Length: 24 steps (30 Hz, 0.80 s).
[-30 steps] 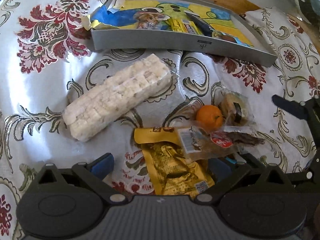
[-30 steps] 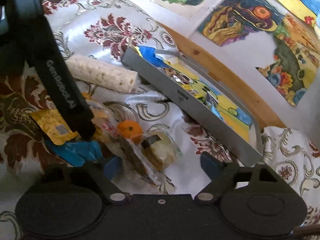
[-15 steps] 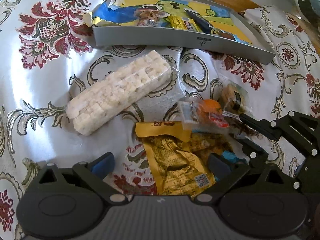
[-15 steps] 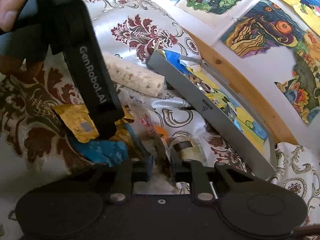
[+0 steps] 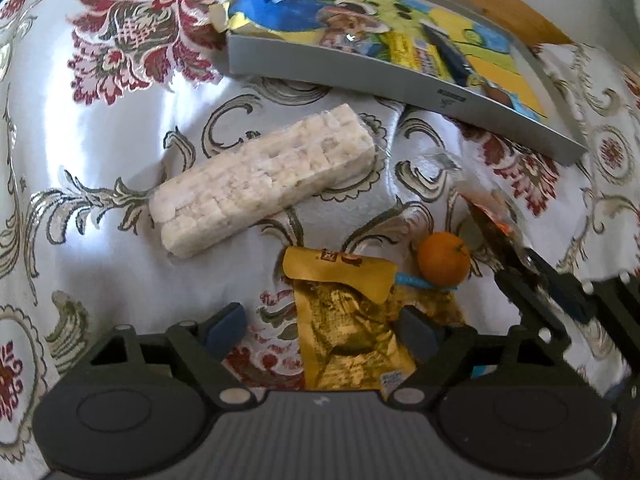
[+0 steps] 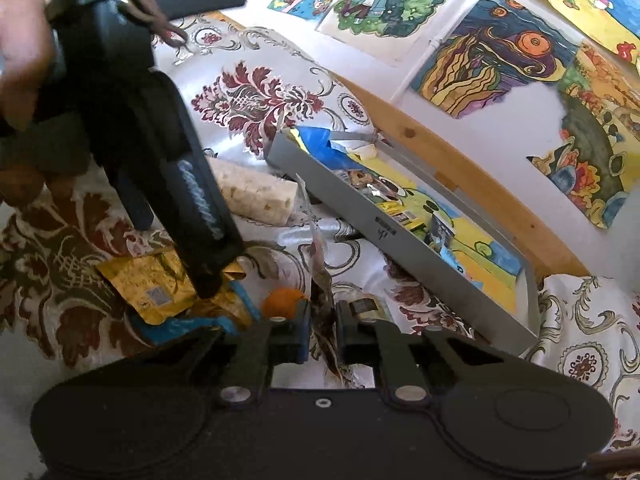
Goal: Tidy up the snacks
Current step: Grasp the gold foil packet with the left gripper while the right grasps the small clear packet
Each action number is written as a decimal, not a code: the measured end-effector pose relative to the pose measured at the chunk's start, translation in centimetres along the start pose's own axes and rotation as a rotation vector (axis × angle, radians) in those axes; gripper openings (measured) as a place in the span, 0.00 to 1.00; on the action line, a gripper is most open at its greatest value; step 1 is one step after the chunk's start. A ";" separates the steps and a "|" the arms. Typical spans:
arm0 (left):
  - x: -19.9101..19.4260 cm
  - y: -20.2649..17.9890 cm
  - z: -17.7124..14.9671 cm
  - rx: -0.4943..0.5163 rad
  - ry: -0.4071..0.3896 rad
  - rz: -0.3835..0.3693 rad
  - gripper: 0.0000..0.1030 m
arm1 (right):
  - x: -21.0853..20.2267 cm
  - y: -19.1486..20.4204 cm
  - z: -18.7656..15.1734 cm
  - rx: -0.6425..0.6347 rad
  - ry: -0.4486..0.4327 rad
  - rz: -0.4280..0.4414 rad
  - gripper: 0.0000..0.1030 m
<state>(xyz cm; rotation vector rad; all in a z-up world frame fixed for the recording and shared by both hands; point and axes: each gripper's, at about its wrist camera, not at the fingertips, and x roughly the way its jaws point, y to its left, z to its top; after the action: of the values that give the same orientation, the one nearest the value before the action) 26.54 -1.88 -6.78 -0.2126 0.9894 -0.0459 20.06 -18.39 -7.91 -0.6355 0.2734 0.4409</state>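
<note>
The right gripper (image 6: 323,330) pinches a clear packet (image 6: 316,256) beside the orange (image 6: 282,302). The left gripper (image 5: 320,328) gapes over a gold pouch (image 5: 348,320). Beyond the orange, the grey tray (image 6: 332,192) holds small wrappers.

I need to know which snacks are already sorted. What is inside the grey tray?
The grey tray holds a cartoon-printed sheet, a small yellow packet and a dark packet. Its near wall hides the front edge of the floor.

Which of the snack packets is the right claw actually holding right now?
The clear packet with a dark strip, pinched upright in the right claw. The gold packet and white rice-cake bar lie flat on the cloth, ungripped.
</note>
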 end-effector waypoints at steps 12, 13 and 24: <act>1.5 -1.4 0.2 0.023 0.017 0.078 0.79 | -0.1 -0.7 0.2 0.052 -0.007 0.011 0.12; 1.4 -1.4 0.1 0.030 0.013 0.079 0.75 | -0.1 -0.8 0.2 0.056 -0.007 0.012 0.12; 0.3 -0.2 -0.8 0.077 0.005 0.068 0.46 | -0.3 -0.6 0.4 0.054 -0.013 0.009 0.11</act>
<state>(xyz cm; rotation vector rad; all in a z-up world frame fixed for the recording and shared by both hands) 26.05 -2.20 -7.36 -0.1081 0.9968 -0.0222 20.09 -18.66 -7.23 -0.5784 0.2749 0.4449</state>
